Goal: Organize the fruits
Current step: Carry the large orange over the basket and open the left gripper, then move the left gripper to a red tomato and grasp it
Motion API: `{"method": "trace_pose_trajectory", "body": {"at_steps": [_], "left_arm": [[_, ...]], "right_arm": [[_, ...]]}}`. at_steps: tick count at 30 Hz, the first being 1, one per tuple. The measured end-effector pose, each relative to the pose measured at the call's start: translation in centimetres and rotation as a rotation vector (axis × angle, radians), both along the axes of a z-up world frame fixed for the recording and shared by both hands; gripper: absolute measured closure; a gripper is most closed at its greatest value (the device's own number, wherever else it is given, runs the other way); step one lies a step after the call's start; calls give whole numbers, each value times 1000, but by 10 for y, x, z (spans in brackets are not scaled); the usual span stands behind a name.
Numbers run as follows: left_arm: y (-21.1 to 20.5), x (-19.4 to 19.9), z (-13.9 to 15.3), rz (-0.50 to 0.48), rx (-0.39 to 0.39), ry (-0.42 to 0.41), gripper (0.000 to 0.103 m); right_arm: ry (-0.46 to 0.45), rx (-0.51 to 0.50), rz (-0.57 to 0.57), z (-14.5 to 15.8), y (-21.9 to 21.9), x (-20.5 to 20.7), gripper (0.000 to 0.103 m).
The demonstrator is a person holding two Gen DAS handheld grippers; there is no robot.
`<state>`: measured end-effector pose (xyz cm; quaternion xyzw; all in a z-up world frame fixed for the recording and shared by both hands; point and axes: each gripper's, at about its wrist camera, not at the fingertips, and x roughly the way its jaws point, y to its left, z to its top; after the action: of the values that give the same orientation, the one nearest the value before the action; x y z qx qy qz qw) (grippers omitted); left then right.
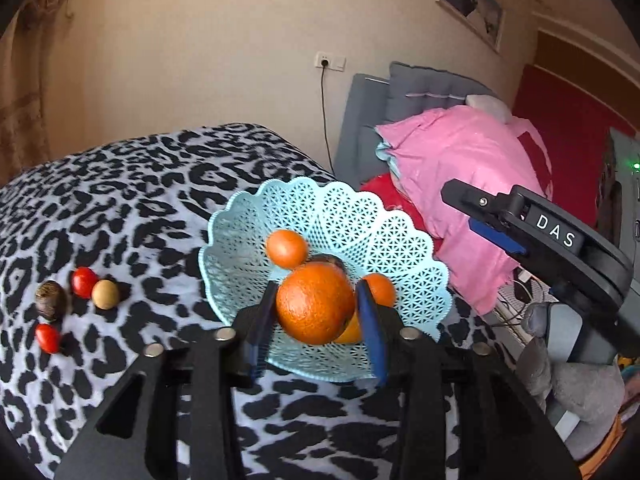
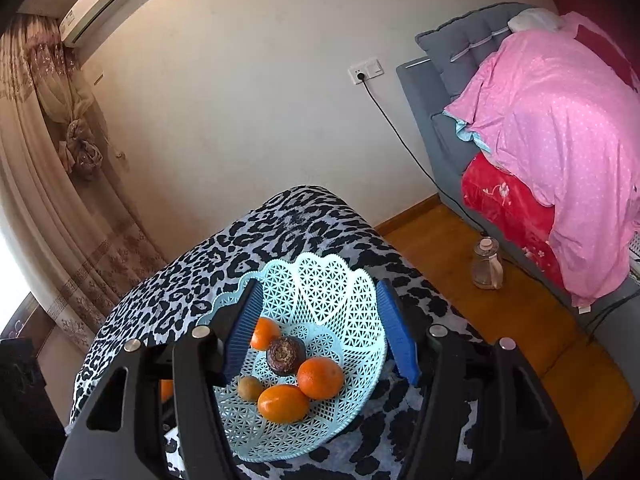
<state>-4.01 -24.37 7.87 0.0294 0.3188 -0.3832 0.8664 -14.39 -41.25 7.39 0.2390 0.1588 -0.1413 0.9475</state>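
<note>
The left gripper point(image 1: 316, 312) is part-open; a large round orange point(image 1: 315, 303) sits between its blue pads above the pale-blue perforated plastic basket point(image 1: 400, 240), whether clamped cannot be told. The right gripper point(image 2: 320, 332) is released, empty, straddling the basket.

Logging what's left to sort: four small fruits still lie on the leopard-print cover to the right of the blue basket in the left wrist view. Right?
Wrong side. The left wrist view shows the four small fruits on the leopard-print cover to the left of the blue basket.
</note>
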Motion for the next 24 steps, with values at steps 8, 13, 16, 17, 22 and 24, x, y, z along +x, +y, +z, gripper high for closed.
{"method": "trace_pose_trajectory", "body": {"at_steps": [8, 13, 16, 17, 22, 24], "left_arm": [[23, -2, 10, 66, -34, -72, 16], [48, 2, 20, 152, -27, -121, 9], [68, 8, 27, 199, -28, -136, 6], [76, 9, 29, 218, -33, -133, 6], [111, 23, 40, 304, -65, -102, 5], [123, 28, 45, 332, -72, -95, 5]], "right_arm": [[-16, 7, -9, 2, 1, -4, 36], [-21, -7, 17, 5, 9, -5, 35], [-40, -14, 28, 9, 12, -8, 28], [-47, -20, 30, 11, 14, -9, 28], [-59, -29, 56, 15, 20, -12, 27], [-60, -34, 66, 16, 24, -12, 27]]}}
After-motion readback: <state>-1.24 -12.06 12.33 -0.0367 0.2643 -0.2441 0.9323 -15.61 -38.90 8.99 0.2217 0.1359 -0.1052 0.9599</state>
